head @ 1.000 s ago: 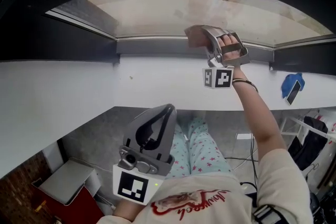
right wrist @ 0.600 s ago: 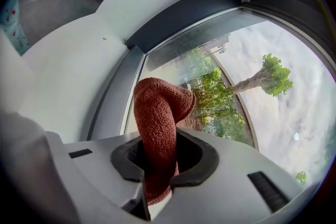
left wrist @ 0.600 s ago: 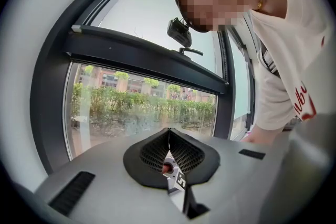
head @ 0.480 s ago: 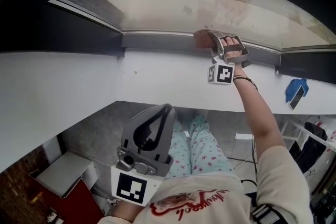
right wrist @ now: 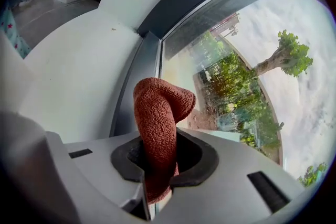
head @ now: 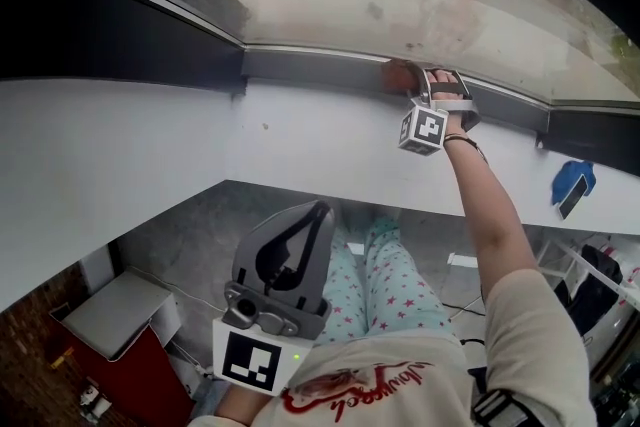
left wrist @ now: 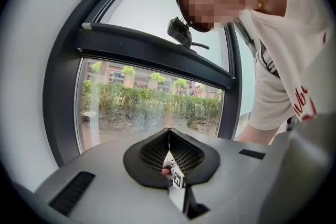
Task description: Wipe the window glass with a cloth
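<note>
- Seemingly the wiping is only partly done: the large window glass shows haze, specks and a dark spot in the head view, so most of the pane looks left to clean
- At the bottom edge of the window glass, the right gripper has its jaws clamped on a rust-red knitted cloth, which sticks out past them as a folded hump
- The cloth's tip lies where the window glass meets the dark grey window frame; whether it presses on the pane or only on the frame I cannot tell
- From there the whole height of the window glass rises above the cloth, and wide stretches run to either side, so I judge that long passes across and up the pane remain
- Well below the window glass, close to the person's body, the left gripper hangs idle; its jaws meet at the tips and nothing sits between them
- Below the window glass runs a broad white ledge, bare where it shows, so nothing there seems to hinder the reach
- Seen through the window glass from the right gripper view, the hedge and tree look slightly blurred near the cloth, which suits a pane not yet clean
</note>
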